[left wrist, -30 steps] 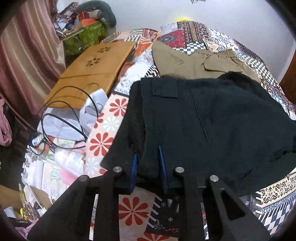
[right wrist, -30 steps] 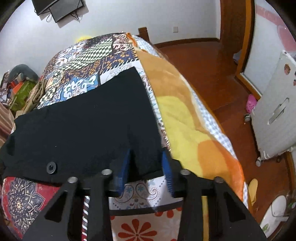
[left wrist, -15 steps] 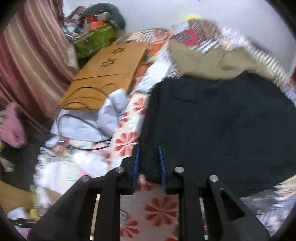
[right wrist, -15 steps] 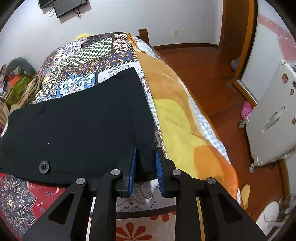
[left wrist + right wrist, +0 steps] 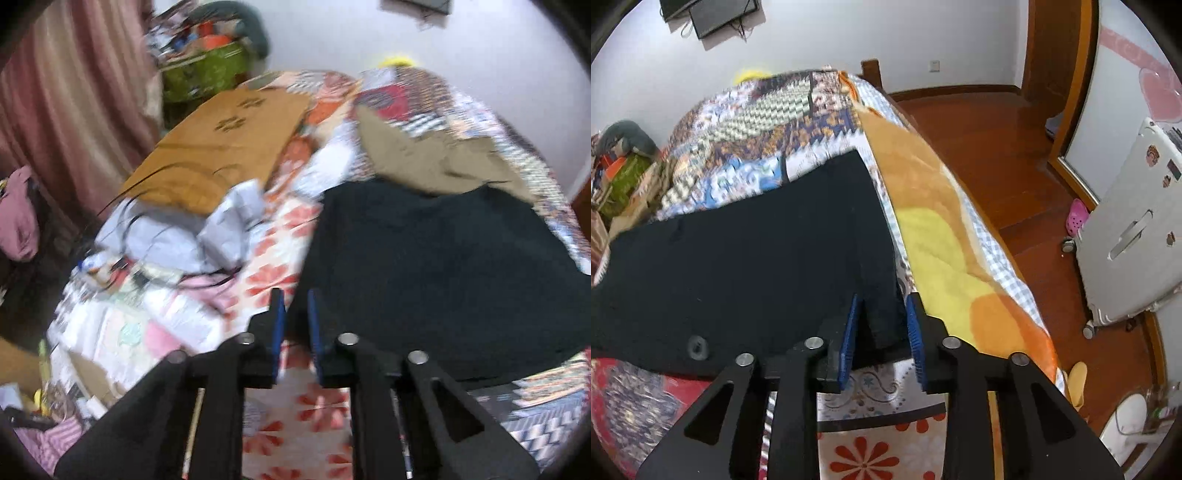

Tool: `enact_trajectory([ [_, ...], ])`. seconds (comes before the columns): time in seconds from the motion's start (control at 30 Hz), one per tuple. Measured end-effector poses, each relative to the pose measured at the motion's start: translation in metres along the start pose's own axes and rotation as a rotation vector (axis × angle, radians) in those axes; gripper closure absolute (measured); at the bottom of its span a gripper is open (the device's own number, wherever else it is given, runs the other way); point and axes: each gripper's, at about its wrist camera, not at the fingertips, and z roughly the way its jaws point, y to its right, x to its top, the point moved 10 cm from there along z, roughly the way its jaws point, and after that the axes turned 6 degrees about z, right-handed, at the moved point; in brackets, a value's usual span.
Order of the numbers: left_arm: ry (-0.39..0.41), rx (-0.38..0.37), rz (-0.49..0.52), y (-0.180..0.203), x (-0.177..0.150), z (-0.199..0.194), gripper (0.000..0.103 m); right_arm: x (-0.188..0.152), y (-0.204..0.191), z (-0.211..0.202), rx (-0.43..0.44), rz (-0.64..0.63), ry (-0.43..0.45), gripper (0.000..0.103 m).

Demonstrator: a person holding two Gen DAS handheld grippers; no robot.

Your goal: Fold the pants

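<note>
Claws (image 5: 295,306) (image 5: 881,314) just opening, black pants (image 5: 436,273) corners between, khaki garment (image 5: 424,162) behind, wooden board (image 5: 221,147) left

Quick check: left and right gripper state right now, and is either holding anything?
Left gripper: jaws just opened, pads off the black pants, holding nothing.
Right gripper: jaws just opened, pants corner between the pads but not clamped.
</note>
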Motion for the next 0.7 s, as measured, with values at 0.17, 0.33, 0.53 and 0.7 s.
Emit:
enact_trajectory([
  [0.17,0.028,-0.131,0.079,0.062,0.016,-0.006,0.059,0.016,-0.049,-0.020,0.114,-0.057,0.033,0.063],
  [0.33,-0.027,-0.279,0.155,0.131,0.013,0.004,0.055,0.013,-0.123,-0.027,0.272,-0.156,0.015,0.050],
  [0.53,-0.111,-0.317,0.244,0.176,-0.017,0.020,0.055,-0.028,-0.195,-0.005,0.393,-0.311,-0.109,0.050],
  [0.7,-0.103,-0.309,0.206,0.166,-0.030,0.015,0.041,-0.074,-0.203,0.019,0.368,-0.389,-0.214,0.050],
])
